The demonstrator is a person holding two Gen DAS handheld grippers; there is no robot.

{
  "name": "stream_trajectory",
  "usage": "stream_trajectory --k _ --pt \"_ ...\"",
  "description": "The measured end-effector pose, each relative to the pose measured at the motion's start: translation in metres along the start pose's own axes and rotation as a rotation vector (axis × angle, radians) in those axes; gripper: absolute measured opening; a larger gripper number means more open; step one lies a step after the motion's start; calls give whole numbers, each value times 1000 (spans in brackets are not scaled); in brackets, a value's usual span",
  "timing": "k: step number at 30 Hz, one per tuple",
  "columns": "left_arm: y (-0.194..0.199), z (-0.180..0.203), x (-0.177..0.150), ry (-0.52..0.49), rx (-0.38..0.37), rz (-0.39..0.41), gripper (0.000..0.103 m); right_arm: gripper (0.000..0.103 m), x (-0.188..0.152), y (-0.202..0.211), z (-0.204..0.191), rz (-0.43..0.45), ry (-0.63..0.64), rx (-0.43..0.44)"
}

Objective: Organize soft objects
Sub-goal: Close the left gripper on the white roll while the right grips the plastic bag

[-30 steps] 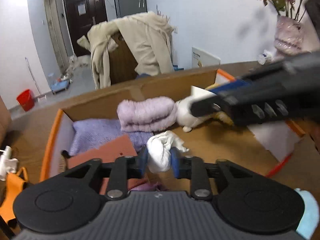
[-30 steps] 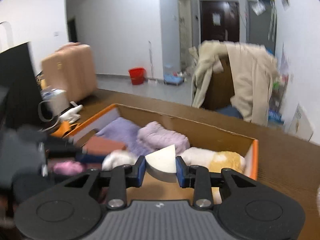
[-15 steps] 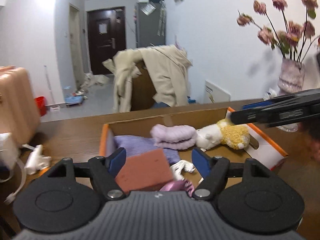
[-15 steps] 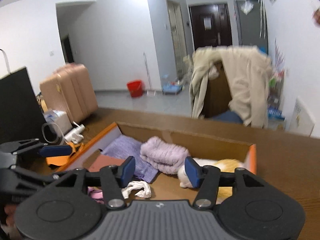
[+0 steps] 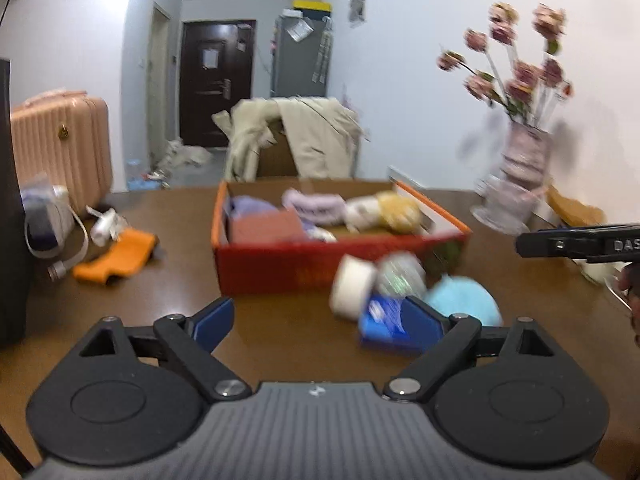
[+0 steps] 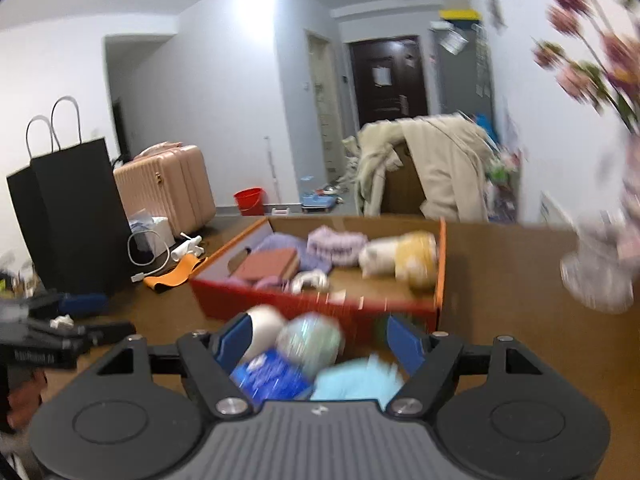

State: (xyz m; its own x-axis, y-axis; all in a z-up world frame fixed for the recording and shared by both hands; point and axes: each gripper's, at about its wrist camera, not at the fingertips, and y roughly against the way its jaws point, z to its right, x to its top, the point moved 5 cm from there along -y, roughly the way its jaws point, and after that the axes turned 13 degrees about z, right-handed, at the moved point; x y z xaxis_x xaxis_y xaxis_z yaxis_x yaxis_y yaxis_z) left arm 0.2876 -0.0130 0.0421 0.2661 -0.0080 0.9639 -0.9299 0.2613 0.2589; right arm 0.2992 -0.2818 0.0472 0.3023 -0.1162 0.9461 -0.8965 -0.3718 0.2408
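On table (image 6: 500, 280), blue pack (image 6: 269, 374) lies between right gripper's (image 6: 316, 340) spread fingers (image 6: 402, 340).

My left gripper (image 5: 318, 322) and right gripper (image 6: 318, 340): matte black linkage arms, blue finger pads (image 5: 211, 322), silver pivot screws, ribbed grey housing with two round black discs.

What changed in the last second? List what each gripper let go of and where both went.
The left gripper let go of the white cloth, which now lies in the box. The right gripper let go of a pale wedge, no longer visible. Both opened and pulled back to the items on the table in front of the box. The purple towel and plush toy stayed put.
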Motion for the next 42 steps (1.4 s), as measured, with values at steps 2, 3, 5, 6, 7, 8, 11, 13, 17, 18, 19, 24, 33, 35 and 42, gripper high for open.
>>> stream_trajectory --k 2,3,5,6,7,8,11,13,17,18,19,24,33,35,42 --pt "14 3 -13 10 -26 -12 92 74 -19 15 -4 -11 -23 -40" --pt "23 5 -18 7 -33 -16 92 74 -28 22 -6 -16 -23 -60" --pt "38 6 -27 -1 -29 -18 92 74 -43 34 -10 -30 -23 -92" --pt "44 6 -30 2 -29 -17 92 74 -48 41 -13 -33 -24 -98" --pt "51 6 -32 10 -29 -13 92 74 -53 48 -18 -35 -23 -99" --pt "58 6 -32 18 -30 -3 92 74 -57 53 -21 -37 -18 -96" --pt "71 11 -35 26 -20 24 92 74 -63 64 -30 -40 15 -87" --pt "74 15 -34 23 -16 35 92 74 -62 69 -32 -32 34 -86" --pt "73 24 -34 10 -15 37 93 74 -61 76 -30 -12 24 -76" --pt "71 25 -34 8 -16 34 93 74 -62 76 -29 -9 20 -75" --pt "67 27 -35 7 -17 28 93 74 -63 76 -27 -8 16 -74" --pt "23 31 -35 -14 19 16 90 74 -70 52 -16 -33 -12 -64" --pt "-107 34 -21 -113 -21 -41 70 68 -37 -59 -8 -59 15 17" --pt "-130 32 -22 -109 -48 -51 66 68 -32 -86 -7 -73 9 30" --pt "-147 20 -34 -13 -131 -18 30 29 -53 -149 -5 -96 -3 57"
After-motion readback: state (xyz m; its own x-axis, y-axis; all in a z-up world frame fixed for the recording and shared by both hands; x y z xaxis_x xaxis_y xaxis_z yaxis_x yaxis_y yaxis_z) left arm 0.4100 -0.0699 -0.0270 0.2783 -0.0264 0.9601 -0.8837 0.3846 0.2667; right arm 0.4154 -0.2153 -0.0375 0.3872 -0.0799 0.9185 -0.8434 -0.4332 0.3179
